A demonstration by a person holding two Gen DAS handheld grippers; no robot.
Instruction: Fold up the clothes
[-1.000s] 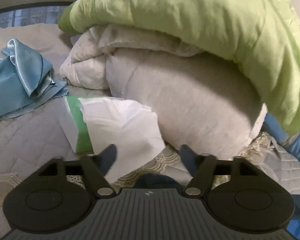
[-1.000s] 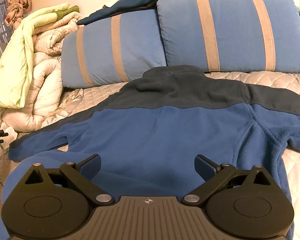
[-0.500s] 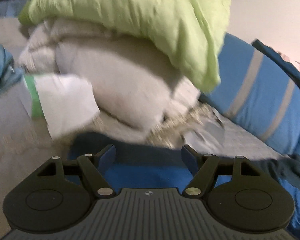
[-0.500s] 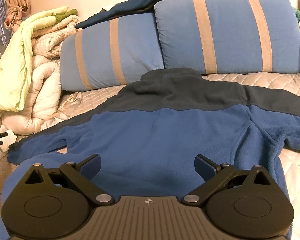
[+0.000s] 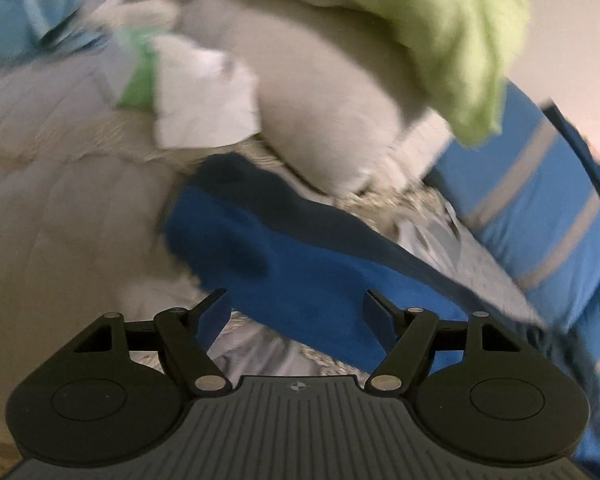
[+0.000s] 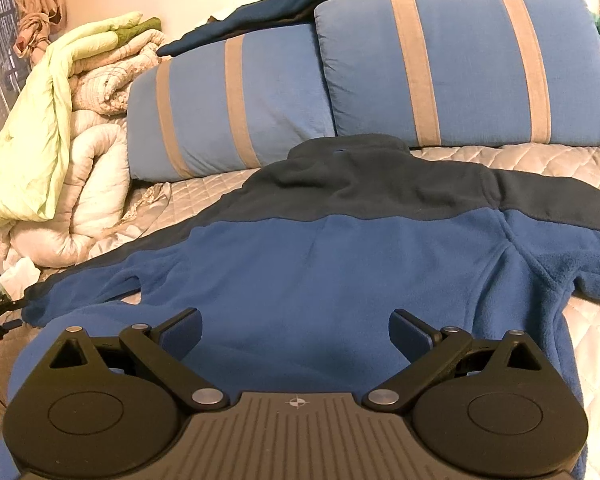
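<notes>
Two striped pillows (image 6: pixel 460 64) stand behind, and rolled quilts (image 6: pixel 84 184) with a green blanket (image 6: pixel 40 128) crowd the bed's (image 6: pixel 540 160) left side. The fleece (image 6: pixel 340 264) lies spread flat on the bed. The right hand-held gripper (image 6: pixel 296 330) is open over its hem; the left hand-held gripper (image 5: pixel 296 310), open too, is above the sleeve (image 5: pixel 284 264). No writing is readable.

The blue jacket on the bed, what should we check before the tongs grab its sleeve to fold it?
1. Blue jacket lies flat, back up: ok.
2. Left tongs open: ok.
3. Left tongs over the sleeve: ok.
4. Sleeve end free of the white cloth: ok, apart.
5. Right tongs open over the hem: ok.
6. Tongs touching fabric: cannot tell, the left view is blurred.
</notes>
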